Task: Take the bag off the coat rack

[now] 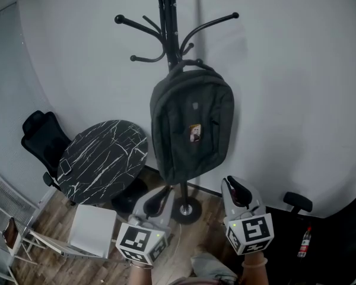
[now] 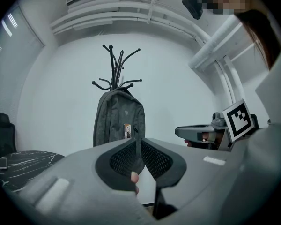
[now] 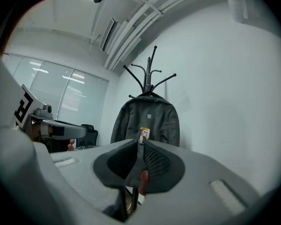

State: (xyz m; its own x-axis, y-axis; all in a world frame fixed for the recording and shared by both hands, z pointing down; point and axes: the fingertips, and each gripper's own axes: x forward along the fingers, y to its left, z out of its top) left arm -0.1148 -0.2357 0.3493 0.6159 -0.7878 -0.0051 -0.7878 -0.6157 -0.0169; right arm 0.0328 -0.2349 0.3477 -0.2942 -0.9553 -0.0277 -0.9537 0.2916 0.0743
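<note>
A dark grey backpack (image 1: pixel 193 126) hangs by its top loop from a black coat rack (image 1: pixel 169 16) against the white wall. A small tag shows on its front. Both grippers sit low, well in front of the bag and not touching it. My left gripper (image 1: pixel 160 196) is shut and empty, its pads almost together in the left gripper view (image 2: pixel 138 142), pointing at the backpack (image 2: pixel 118 121). My right gripper (image 1: pixel 232 186) looks shut too, its pads meeting at the tips (image 3: pixel 140 142) with nothing between them, aimed at the backpack (image 3: pixel 147 121).
A round black marble table (image 1: pixel 104 159) stands left of the rack, with a black office chair (image 1: pixel 41 135) behind it and a white chair (image 1: pixel 92 230) in front. The rack's round base (image 1: pixel 187 209) rests on the wood floor. A black seat with a red bottle (image 1: pixel 305 242) is at the right.
</note>
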